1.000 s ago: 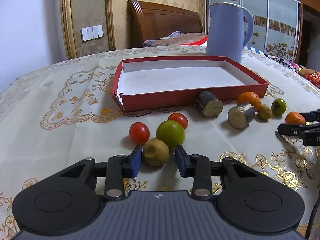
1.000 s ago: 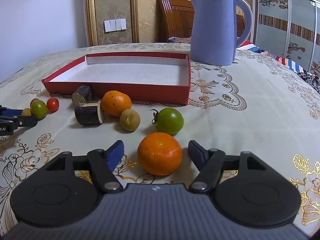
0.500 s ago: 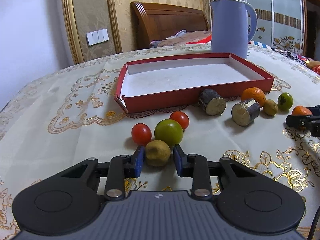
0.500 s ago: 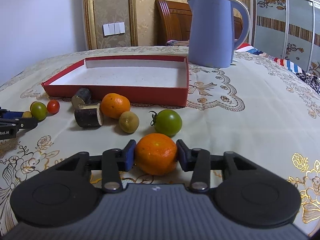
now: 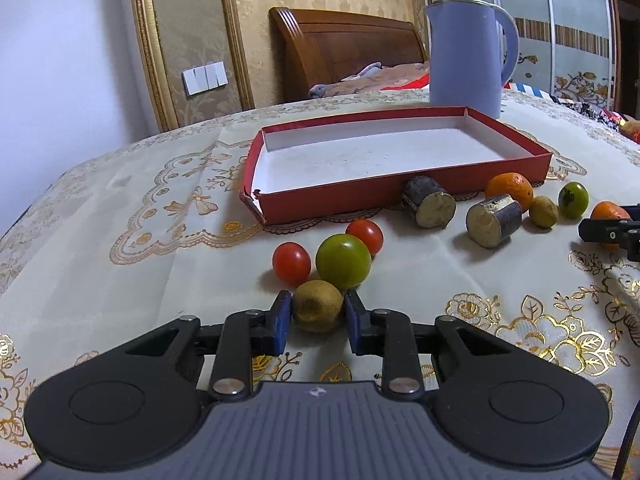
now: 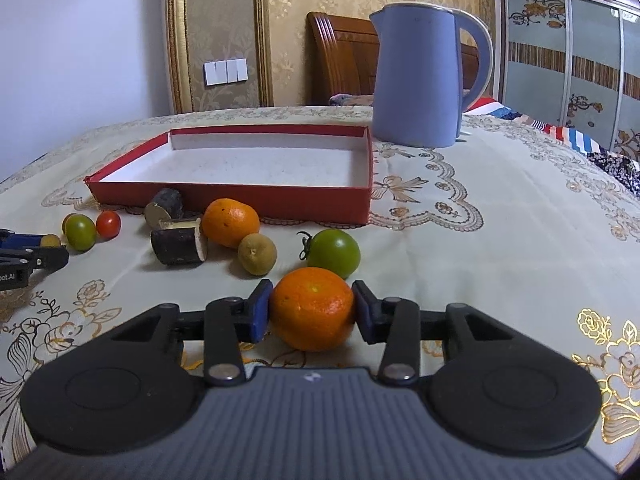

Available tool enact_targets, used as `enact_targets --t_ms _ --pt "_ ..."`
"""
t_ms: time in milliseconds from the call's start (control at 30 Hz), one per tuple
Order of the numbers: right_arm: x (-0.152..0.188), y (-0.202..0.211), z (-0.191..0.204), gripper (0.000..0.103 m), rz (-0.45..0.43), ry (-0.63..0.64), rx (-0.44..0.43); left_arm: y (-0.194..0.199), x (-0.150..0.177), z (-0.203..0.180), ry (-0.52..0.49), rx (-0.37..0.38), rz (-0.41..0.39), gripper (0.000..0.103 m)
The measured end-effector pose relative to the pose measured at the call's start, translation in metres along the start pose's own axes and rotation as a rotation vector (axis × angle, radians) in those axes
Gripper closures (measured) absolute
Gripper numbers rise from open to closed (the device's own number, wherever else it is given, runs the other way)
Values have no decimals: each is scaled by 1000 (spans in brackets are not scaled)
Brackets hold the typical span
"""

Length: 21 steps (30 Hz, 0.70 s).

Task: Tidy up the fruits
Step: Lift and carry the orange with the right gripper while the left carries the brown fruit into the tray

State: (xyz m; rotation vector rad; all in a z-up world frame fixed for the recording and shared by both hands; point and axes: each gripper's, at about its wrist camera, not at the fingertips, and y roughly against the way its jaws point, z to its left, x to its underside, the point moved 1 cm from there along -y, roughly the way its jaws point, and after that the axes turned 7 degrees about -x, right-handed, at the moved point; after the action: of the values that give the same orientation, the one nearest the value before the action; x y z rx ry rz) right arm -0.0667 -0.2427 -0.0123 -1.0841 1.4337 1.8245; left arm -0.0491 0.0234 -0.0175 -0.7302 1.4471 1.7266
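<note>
Left tool (image 5: pixel 316 314) at lower centre of its frame, pads closed against sides of brown fruit (image 5: pixel 318 305) on surface (image 5: pixel 120 280). Green tomato (image 5: pixel 343 261) just behind, touching. Right tool (image 6: pixel 312 312) at lower centre, clamped on orange (image 6: pixel 312 308). Red tray (image 6: pixel 240 196) farther back at mid-left, blue kettle (image 6: pixel 416 76) at upper right.

The box (image 6: pixel 240 196) sits mid-frame on the counter (image 6: pixel 500 220); fruits (image 6: pixel 230 222) lie below it, the kettle (image 6: pixel 416 76) upper right.
</note>
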Motion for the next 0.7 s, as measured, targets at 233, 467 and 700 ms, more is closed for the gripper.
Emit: enact_targets --t_ms 233,467,700 --pt "-3 4 0 63 -30 -2 3 6 -12 16 93 27 -9 75" --pt "-22 8 5 63 -93 16 -1 0 -39 28 164 42 -22 75" --pt "-42 3 6 63 -134 17 3 -21 -61 6 142 45 -12 75"
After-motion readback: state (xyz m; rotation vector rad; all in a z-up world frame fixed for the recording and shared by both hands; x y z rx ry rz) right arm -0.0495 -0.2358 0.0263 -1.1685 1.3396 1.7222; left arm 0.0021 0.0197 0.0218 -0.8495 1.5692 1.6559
